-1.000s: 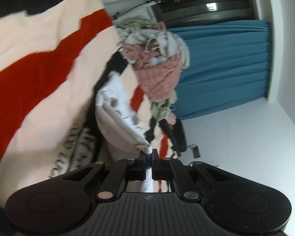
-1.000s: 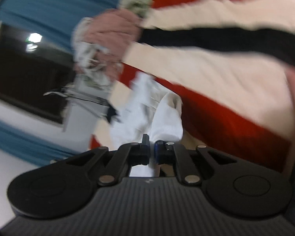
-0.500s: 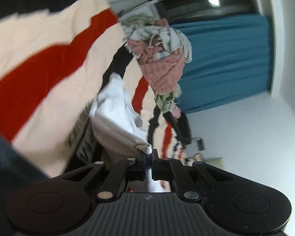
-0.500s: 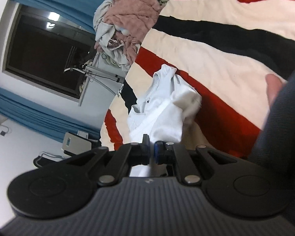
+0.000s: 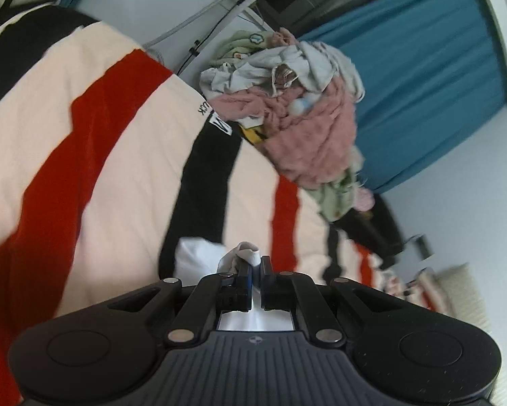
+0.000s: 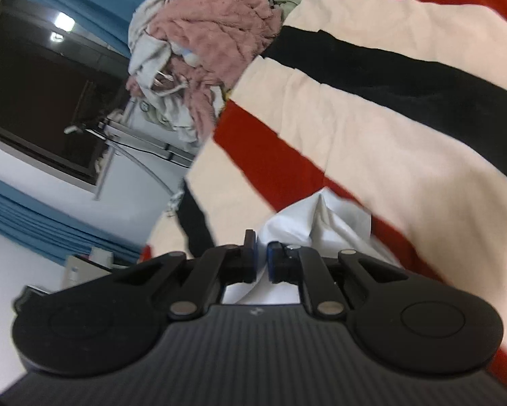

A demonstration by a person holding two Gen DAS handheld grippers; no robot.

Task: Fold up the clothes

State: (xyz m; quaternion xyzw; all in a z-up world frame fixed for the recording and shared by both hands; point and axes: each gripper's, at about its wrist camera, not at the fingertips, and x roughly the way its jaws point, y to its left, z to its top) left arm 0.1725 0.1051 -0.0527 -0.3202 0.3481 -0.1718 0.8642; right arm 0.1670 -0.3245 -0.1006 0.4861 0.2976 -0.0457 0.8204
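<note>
**Both grippers pinching white garment low over striped blanket**

My left gripper (image 5: 256,264) is clamped tight on a bunched bit of the white garment (image 5: 199,257); a small nub of cloth pokes out just past the fingertips. My right gripper (image 6: 261,253) has white cloth (image 6: 317,220) between its fingers too, but its jaws are opening a little; the pads still look pressed on the fabric, gap is narrow.

Versus a second ago: the garment was hanging out in front of both cameras, spread with collar and folds visible. Now it sits low and close, mostly hidden behind the gripper bodies, only a small patch showing in each view. Both views have swung sideways, so more blanket and more of the far pile show. The dark sleeve and hand edge seen half a second ago in the right wrist view are gone from frame. Left view has rolled noticeably.

Surface: a bed-like surface covered by a striped blanket (image 5: 101,155) in cream, red and black bands, with a small black-and-white label (image 5: 219,123) near one edge. The garment lies on or just above it; contact cannot be told.

Room: a heap of unfolded clothes (image 5: 307,128) at the far end of the blanket, pink fluffy item on top with grey and pale green pieces. Behind it blue curtains (image 5: 422,77), a dark window (image 6: 33,101) with reflected lights, a metal rack (image 5: 226,3), white wall. Motion blur on the edges.
</note>
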